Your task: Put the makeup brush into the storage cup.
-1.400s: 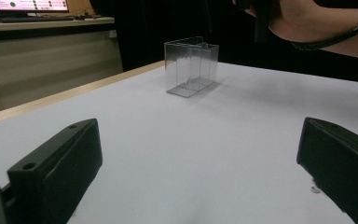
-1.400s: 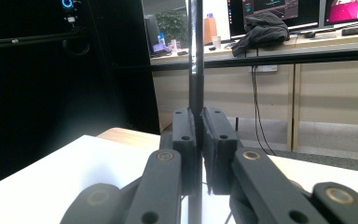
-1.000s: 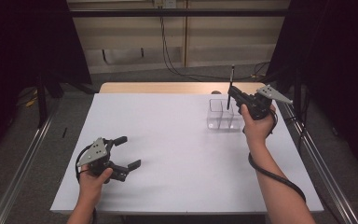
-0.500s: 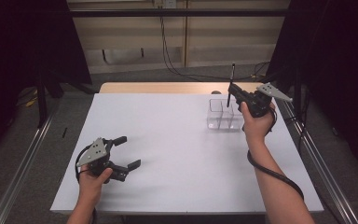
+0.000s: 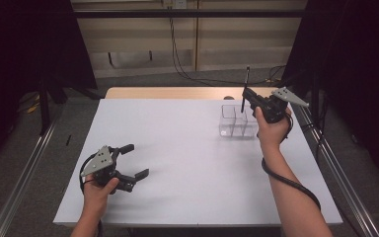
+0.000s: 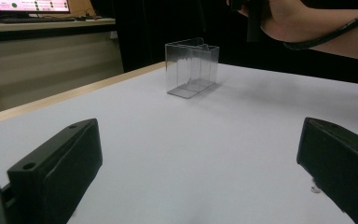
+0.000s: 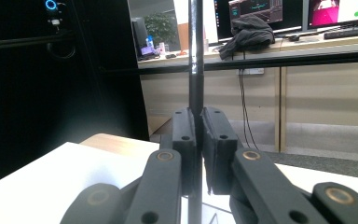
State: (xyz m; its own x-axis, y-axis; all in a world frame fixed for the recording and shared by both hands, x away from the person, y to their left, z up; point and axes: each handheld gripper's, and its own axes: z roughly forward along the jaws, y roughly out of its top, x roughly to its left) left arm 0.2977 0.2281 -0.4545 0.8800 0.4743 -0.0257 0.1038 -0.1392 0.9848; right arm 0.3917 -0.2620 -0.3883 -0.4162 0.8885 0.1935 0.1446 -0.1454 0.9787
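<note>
My right gripper (image 5: pixel 247 94) is clamped on a thin black rod (image 5: pixel 245 84), which stands upright between the pads; in the right gripper view the rod (image 7: pixel 196 70) runs straight up from the closed jaws. I hold it above the far right part of the white desk (image 5: pixel 192 148), over the clear box (image 5: pixel 237 120) with its compartments. Whether the rod's lower end touches the box I cannot tell. My left gripper (image 5: pixel 134 160) sits low at the near left of the desk, jaws wide apart with nothing between them. From the left gripper view the box (image 6: pixel 191 66) stands well away, with my right hand (image 6: pixel 279 14) above it.
</note>
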